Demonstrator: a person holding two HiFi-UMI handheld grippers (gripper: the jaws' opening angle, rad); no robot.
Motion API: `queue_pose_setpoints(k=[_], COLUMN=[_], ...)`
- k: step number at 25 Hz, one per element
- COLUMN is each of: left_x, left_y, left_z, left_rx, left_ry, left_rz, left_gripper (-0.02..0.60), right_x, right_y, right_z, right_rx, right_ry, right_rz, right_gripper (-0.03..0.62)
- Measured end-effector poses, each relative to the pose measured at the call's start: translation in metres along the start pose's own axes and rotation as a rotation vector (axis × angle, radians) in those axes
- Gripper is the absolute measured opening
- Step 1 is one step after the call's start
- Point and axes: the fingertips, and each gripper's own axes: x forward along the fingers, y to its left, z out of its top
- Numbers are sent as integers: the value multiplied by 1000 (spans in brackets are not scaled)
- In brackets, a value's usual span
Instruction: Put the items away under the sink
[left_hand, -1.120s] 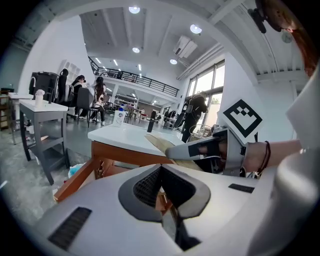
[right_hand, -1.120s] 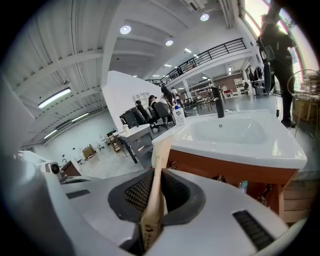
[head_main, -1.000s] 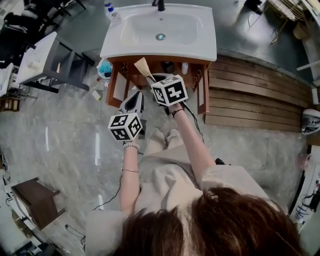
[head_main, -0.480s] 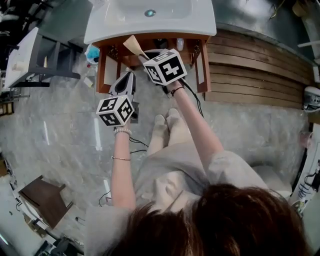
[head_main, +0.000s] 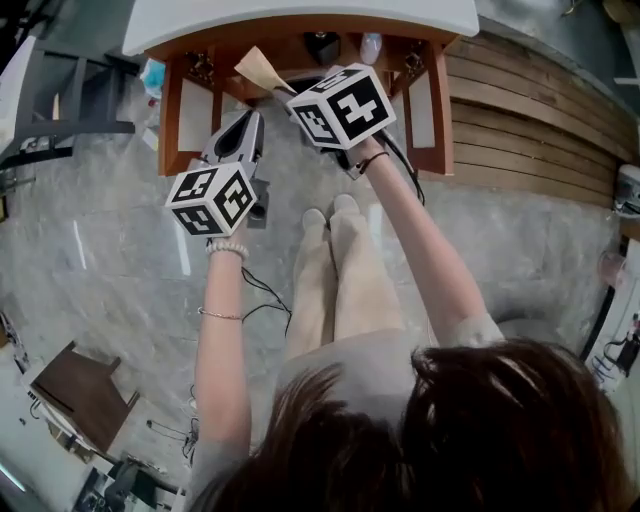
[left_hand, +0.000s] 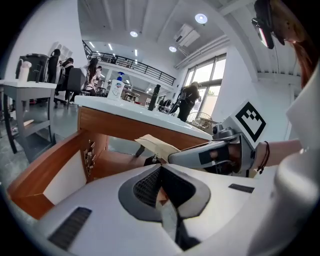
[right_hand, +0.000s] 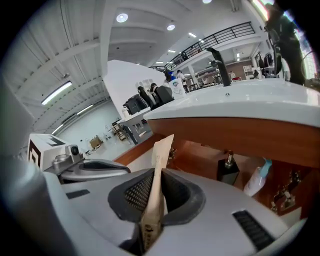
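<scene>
Item: tan paper packet (right_hand: 162, 150), clenched between the pads of the right gripper (right_hand: 159, 186), whose jaws are nearly together on its lower half; its free top edge points toward the open cabinet (right_hand: 200, 155) under the sink (right_hand: 235, 102). Handling note: carry it in low beneath the wooden front rail, set it on bare shelf clear of the dark bottle (right_hand: 227, 171) and the blue-capped white bottle (right_hand: 254, 182), the 2 items already stored, and release only once it rests. Left gripper (left_hand: 161, 172): jaws closed together, nothing seen between them, hanging just beside the right one.
</scene>
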Motion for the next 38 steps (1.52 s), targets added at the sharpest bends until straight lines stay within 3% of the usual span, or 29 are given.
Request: queue_pose_setpoints(k=[14,22,38], left_x=[64,89,156], left_y=[57,88,137], left_z=[-64,-73,-89], left_rx=[9,11,38], left_ry=[76,53,7], left_rz=[-37,-33,-43], left_gripper=[0,0,0], right_x=[79,118,184], right_y=[-61,-100,-172], right_z=[-38,-48,-42], right_rx=[79,210,208], right_ry=[-13,-85,-182], right_rz=[-97,-180,-375], right_gripper=[46,46,46])
